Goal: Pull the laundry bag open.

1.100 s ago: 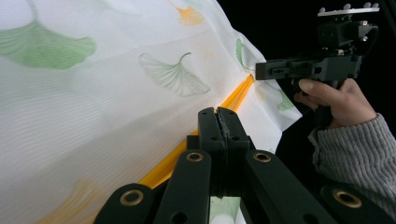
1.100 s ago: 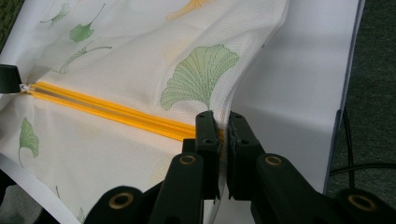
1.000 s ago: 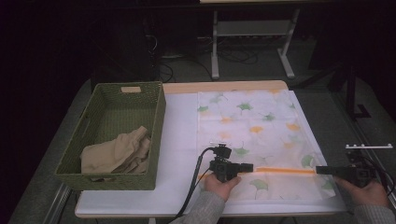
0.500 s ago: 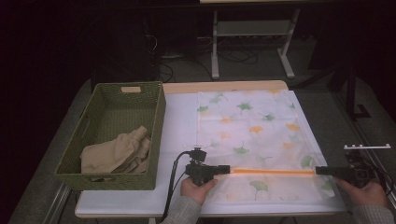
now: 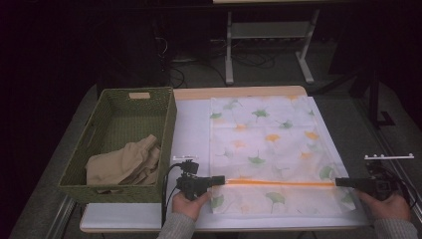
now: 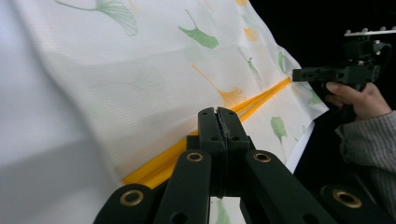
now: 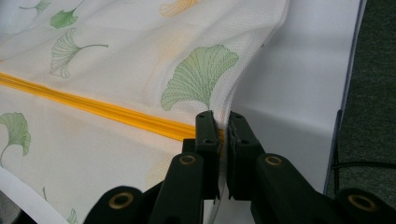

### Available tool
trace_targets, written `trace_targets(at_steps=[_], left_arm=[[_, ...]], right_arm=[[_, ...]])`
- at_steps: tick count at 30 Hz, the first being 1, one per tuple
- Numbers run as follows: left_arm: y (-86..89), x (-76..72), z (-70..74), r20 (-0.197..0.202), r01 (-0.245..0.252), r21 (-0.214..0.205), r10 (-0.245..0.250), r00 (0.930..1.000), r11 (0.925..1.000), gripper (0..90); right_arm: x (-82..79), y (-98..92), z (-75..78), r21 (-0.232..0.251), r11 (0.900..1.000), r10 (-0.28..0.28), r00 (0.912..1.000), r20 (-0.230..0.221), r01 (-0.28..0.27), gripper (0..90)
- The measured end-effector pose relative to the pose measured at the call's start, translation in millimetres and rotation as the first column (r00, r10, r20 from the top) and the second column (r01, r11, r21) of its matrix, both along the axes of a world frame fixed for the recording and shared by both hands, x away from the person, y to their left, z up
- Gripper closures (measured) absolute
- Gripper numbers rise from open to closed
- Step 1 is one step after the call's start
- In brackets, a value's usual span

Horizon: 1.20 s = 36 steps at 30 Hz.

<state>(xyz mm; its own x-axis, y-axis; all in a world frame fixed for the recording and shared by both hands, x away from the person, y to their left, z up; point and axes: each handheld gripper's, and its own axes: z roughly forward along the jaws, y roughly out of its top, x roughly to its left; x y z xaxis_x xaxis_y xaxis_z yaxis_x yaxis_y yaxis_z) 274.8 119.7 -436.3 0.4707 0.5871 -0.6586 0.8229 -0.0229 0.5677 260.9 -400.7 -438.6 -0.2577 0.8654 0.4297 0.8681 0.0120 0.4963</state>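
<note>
Orange zip (image 5: 278, 183) pinched level, left hand-held gripper (image 5: 223, 180), right hand-held gripper (image 5: 338, 182)

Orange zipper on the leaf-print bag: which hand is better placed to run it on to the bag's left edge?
Probably the left. The left gripper is shut on the orange zipper near the bag's left edge, while the right gripper pinches the far right end, apparently as an anchor.

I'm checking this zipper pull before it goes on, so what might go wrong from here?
The left hand-held gripper is shut on the orange zipper at the leaf-print cover's left edge; pulling past that end may strain it. The right hand-held gripper pinches only the cover's edge, so the fabric might slip free. The basket stands close beside the left hand.
</note>
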Motion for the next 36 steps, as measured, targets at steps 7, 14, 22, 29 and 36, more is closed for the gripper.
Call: trace_targets(at_steps=[7, 14, 22, 29, 36], left_arm=[[10.7, -2.4, 2.4, 0.01, -0.019, 0.025, 0.018, 0.9998, 0.9995, 90.0], [21.7, -6.1, 2.6, 0.031, -0.046, 0.053, 0.044, 0.9985, 0.9975, 90.0], [30.6, -9.6, 5.0, 0.052, -0.072, 0.081, 0.068, 0.9964, 0.9942, 90.0], [37.7, -12.1, 2.2, 0.058, -0.097, 0.067, 0.094, 0.9939, 0.993, 90.0], [39.0, -13.5, -1.3, 0.076, -0.098, 0.079, 0.092, 0.9928, 0.992, 89.9]], right_arm=[[-0.3, -0.5, -0.8, -0.003, 1.0, -0.001, 1.0, -0.001, 0.001, 84.3], [-0.2, -1.9, -2.3, -0.006, 1.0, -0.004, 1.0, 0.0, 0.004, 84.3], [0.9, -0.6, -4.1, -0.008, 1.0, 0.004, 1.0, -0.001, -0.004, 84.2], [2.9, 2.6, -5.7, 0.01, 0.9997, 0.023, 0.9997, 0.005, -0.023, 84.1], [1.7, 3.8, -2.0, 0.03, 0.9982, 0.05, 0.997, 0.059, -0.052, 80.6]])
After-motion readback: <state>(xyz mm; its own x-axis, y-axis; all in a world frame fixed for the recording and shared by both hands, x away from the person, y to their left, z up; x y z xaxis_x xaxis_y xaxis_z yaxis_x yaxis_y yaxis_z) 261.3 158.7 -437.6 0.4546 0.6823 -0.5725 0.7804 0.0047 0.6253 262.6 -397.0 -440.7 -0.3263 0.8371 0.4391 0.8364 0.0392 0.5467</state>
